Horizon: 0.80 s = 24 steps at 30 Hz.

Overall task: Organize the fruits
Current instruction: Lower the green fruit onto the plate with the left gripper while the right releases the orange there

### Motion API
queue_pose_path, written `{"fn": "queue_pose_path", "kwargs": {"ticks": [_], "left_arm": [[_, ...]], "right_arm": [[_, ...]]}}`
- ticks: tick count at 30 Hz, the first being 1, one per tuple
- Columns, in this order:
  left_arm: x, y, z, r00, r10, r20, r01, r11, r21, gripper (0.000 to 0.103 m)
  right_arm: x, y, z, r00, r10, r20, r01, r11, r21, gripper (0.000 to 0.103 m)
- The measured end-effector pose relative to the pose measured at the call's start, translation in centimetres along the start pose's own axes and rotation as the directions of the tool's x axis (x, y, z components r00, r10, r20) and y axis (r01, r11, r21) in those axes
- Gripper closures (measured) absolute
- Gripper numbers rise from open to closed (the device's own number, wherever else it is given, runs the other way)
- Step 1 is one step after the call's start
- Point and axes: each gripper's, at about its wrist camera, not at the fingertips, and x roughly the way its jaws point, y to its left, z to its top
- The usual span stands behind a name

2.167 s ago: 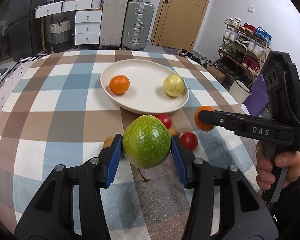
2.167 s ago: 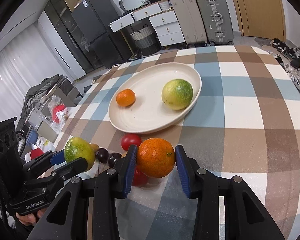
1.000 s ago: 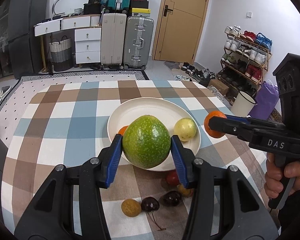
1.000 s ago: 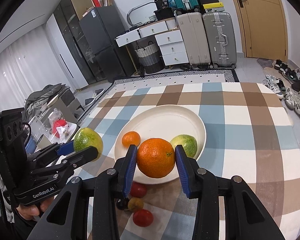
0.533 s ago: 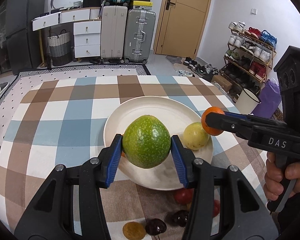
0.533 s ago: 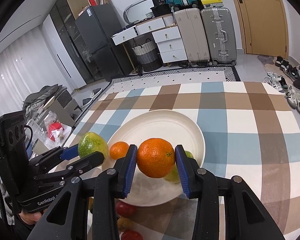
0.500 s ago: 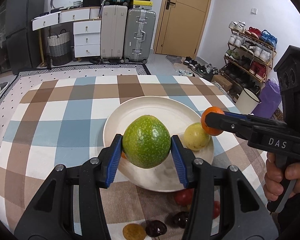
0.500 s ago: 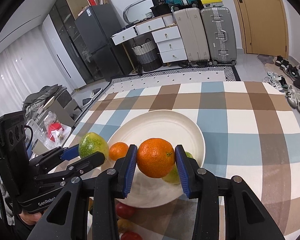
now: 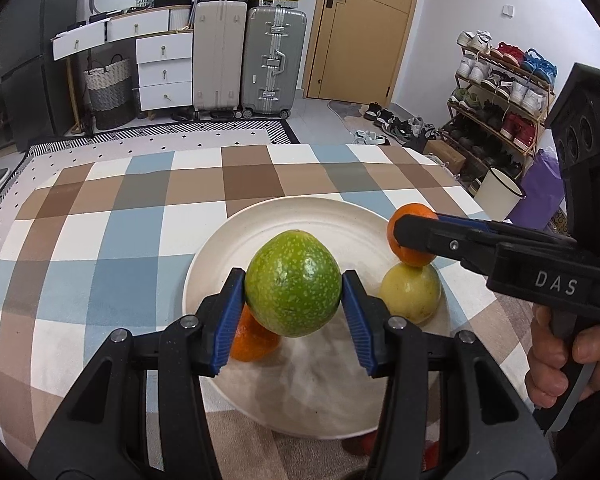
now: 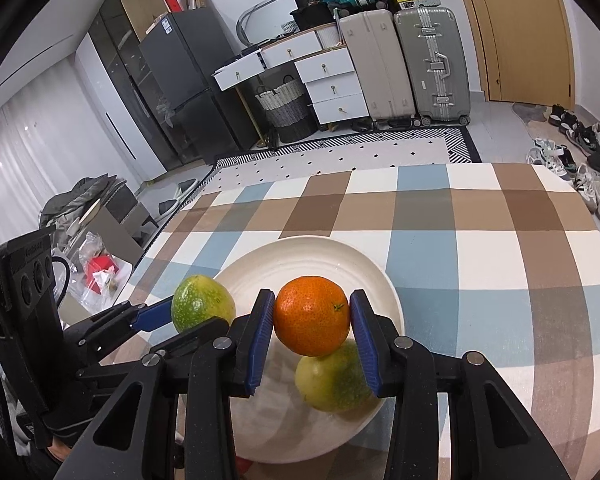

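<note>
Now both grippers hang over the round cream plate (image 9: 220, 264) on the checked desk (image 9: 100, 240), presumably so each fruit can be set down beside the small orange (image 9: 252, 344) and yellow-green fruit (image 9: 410, 292) lying there. The left gripper (image 9: 294, 318) has its blue fingers (image 9: 230, 320) narrowed onto a speckled green fruit (image 9: 292, 282), and the right gripper (image 10: 312, 340) pinches a round orange mandarin (image 10: 312, 314). Compared with a second ago, both have come forward and lower, so the loose small fruits near the plate's near edge are almost out of view.

Orange (image 10: 311, 320) in right tool (image 10: 311, 334); above plate (image 10: 388, 292)
</note>
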Motion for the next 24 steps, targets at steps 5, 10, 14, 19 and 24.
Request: {"fn": "queue_pose_path", "kwargs": {"ticks": [5,10,14,19,24], "left_arm": [[1.2,-0.2,0.3,1.000,0.005,-0.008,-0.005,1.000,0.009,0.057],[2.1,-0.4,0.6,1.000,0.011,-0.021,-0.011,1.000,0.012,0.057],[2.4,-0.7,0.7,0.999,0.023,-0.031,-0.022,0.999,0.026,0.057],[2.5,-0.8,0.7,0.999,0.036,-0.032,-0.035,0.999,0.029,0.057],[1.4,-0.8,0.8,0.999,0.034,-0.006,-0.033,0.999,0.041,0.056]], "right_arm": [[1.1,-0.7,0.2,1.000,-0.011,-0.021,0.011,1.000,0.006,0.064],[2.0,-1.0,0.1,0.999,-0.022,-0.034,0.022,1.000,0.002,0.064],[2.5,-1.1,0.2,0.999,-0.023,-0.049,0.023,1.000,0.001,0.064],[2.4,-0.5,-0.1,0.999,-0.021,-0.046,0.020,1.000,-0.016,0.064],[2.2,0.0,-0.2,0.999,-0.005,-0.039,0.005,1.000,-0.019,0.063]]}}
